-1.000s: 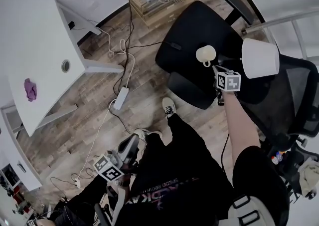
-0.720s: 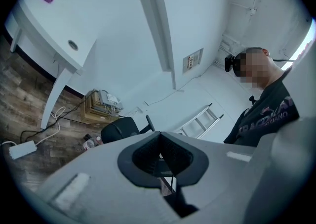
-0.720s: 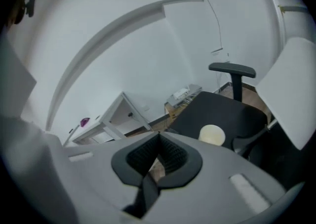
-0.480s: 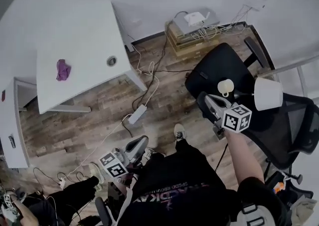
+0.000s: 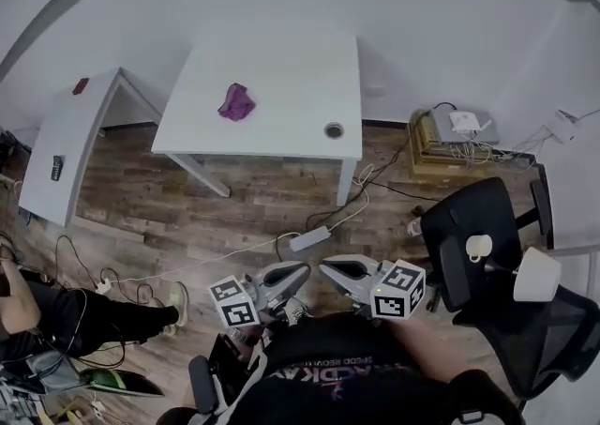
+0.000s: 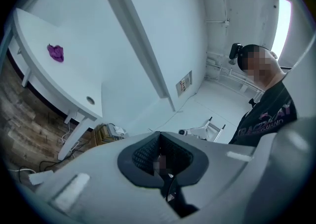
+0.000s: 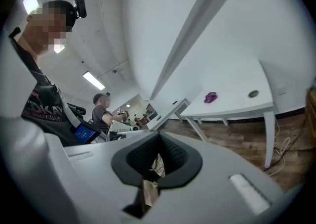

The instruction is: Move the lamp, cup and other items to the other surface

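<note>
White-shaded lamp (image 5: pixel 536 275) and cream cup (image 5: pixel 479 247) are both on the black office chair (image 5: pixel 459 217) at the right of the head view. The cup sits on the seat toward its backrest edge, and the lamp's shade is just beside it, reaching past that edge over the mesh backrest (image 5: pixel 553 339). Well apart from them, the left claw (image 5: pixel 302 270) and right claw (image 5: pixel 328 268) hang low and close to the person's body, their tips nearly meeting above the wood floor (image 5: pixel 234 217). Each gripper view shows its dark pads pressed together with nothing between them, so both claws are closed and empty. Between the claws and the white surface (image 5: pixel 281 67) lies open floor crossed by a white power strip (image 5: pixel 309 238) and loose cables (image 5: pixel 187 265). On the surface a purple cloth (image 5: pixel 236 101) lies in the left half, toward the left edge, and a round cable hole (image 5: pixel 334 130) sits by the near right corner. Beyond that corner, against the wall, a low stack of boxes (image 5: pixel 441 146) carries a white router (image 5: pixel 464 121) and tangled wires. A second white surface (image 5: pixel 66 156) stands to the left, with a small dark thing (image 5: pixel 57 167) toward its near end. A seated person's legs (image 5: pixel 66 315) show at the lower left.
</note>
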The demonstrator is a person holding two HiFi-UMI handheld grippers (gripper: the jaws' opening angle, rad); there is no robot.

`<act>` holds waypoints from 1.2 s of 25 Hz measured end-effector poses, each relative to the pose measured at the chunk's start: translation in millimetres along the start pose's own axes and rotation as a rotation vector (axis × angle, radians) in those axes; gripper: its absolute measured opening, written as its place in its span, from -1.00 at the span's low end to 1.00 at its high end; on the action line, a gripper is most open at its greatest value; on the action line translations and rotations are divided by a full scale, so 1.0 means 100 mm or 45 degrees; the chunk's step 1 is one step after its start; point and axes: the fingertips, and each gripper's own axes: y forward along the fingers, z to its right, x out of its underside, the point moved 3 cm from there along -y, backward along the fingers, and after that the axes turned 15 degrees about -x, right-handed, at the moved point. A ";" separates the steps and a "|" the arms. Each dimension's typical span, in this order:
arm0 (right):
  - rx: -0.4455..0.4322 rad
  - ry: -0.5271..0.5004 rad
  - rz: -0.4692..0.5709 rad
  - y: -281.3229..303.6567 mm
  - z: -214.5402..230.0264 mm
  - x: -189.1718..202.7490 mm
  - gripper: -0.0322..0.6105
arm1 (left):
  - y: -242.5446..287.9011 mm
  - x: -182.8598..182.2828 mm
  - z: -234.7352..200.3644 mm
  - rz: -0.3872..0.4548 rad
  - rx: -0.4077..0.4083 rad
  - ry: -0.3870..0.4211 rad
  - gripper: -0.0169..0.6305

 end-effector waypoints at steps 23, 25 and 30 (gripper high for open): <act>-0.397 -0.015 -0.336 1.34 -0.64 0.67 -0.89 | -1.45 0.14 -0.29 0.132 -0.004 -0.068 -0.96; -0.392 -0.028 -0.321 1.35 -0.66 0.66 -0.89 | -1.47 0.13 -0.28 0.126 0.012 -0.055 -0.96; -0.396 -0.045 -0.339 1.36 -0.69 0.68 -0.89 | -1.49 0.14 -0.28 0.102 0.039 -0.044 -0.96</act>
